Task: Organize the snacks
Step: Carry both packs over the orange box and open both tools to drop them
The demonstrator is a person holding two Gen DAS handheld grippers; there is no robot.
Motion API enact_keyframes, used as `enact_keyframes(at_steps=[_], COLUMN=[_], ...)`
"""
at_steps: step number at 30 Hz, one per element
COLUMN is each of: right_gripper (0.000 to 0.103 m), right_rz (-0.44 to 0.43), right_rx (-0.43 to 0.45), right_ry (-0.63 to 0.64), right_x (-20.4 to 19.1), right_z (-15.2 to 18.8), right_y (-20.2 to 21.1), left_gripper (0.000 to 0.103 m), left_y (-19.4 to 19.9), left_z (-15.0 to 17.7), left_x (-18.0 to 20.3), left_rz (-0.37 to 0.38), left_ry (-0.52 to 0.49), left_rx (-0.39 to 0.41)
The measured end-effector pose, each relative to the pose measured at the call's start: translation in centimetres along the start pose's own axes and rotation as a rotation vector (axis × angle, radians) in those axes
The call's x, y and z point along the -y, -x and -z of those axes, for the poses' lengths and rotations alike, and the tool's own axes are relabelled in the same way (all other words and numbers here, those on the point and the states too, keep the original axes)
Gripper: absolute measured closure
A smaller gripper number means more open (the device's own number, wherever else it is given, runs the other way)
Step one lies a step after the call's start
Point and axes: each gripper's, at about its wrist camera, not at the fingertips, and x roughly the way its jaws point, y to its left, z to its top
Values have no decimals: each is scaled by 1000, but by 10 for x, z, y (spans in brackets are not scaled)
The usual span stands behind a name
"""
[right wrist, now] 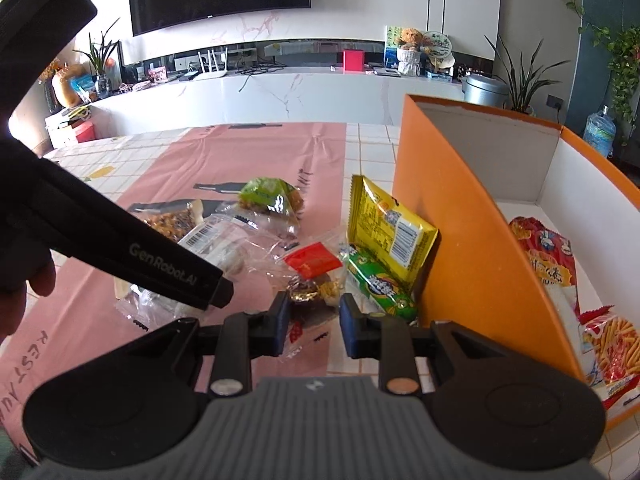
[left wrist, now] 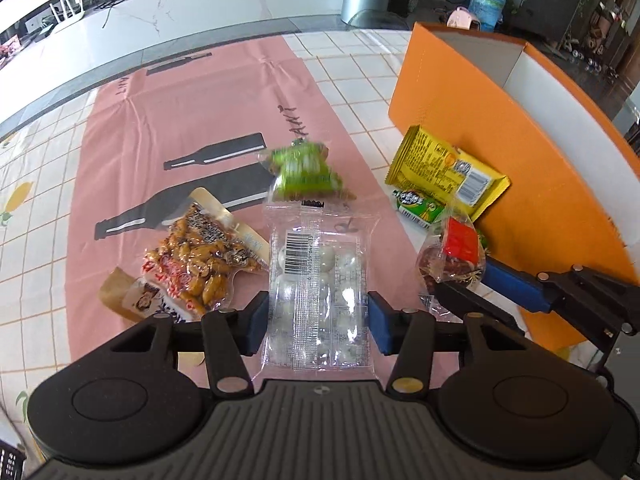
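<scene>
**Snack sort: two in the box, most still on the table**

Progress, as we judge it: early. The table point(left wrist: 352, 92) still carries most of the snacks, and both tools are loaded but nothing is over the box yet.

Counts, left to right in the left wrist view:
- One tan packet point(left wrist: 128, 296) at the near left of the pink mat point(left wrist: 180, 120).
- One packet of glazed nuts point(left wrist: 200, 264) overlapping it. A pale strip pokes out behind it; we cannot tell whether that is a further packet.
- One clear pack of white balls point(left wrist: 320, 280), clamped at its two long edges by the left gripper point(left wrist: 318, 320), barcode side up.
- One green packet point(left wrist: 304, 172) beyond it on the mat, blurred.
- One small green bar point(left wrist: 420, 204) and one yellow packet point(left wrist: 444, 172), both lying against the outer wall of the box.
- One clear packet with a red label point(left wrist: 456, 256), pinched in the right gripper point(right wrist: 314, 320) just beside that wall.
- One orange box point(left wrist: 480, 120) at the right edge, open-topped.

Inside the box, right wrist view: one red bag point(right wrist: 548, 256) and one bag of stick snacks point(right wrist: 612, 352). That makes two stowed.

Left to do: at least seven packets outside, the two gripped ones included.
</scene>
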Motion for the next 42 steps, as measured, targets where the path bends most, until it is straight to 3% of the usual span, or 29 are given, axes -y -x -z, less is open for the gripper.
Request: enact_keyframes(at_steps=[13, 26, 35, 42], right_gripper=[80, 80, 80, 80], right_rz=[3, 34, 11, 14], right_rx=[116, 201, 94, -82], right_ry=[-22, -50, 14, 106], right_x=[4, 76, 155, 209], right_z=[-14, -34, -59, -75], right_y=[66, 131, 139, 103], left_gripper=[45, 45, 45, 45], left_y=[73, 113, 81, 44], left_z=[1, -35, -84, -111], left_x=[21, 100, 160, 189], left_rz=[24, 112, 177, 142], left_ry=[27, -123, -198, -271], left_rx=[114, 190, 115, 29])
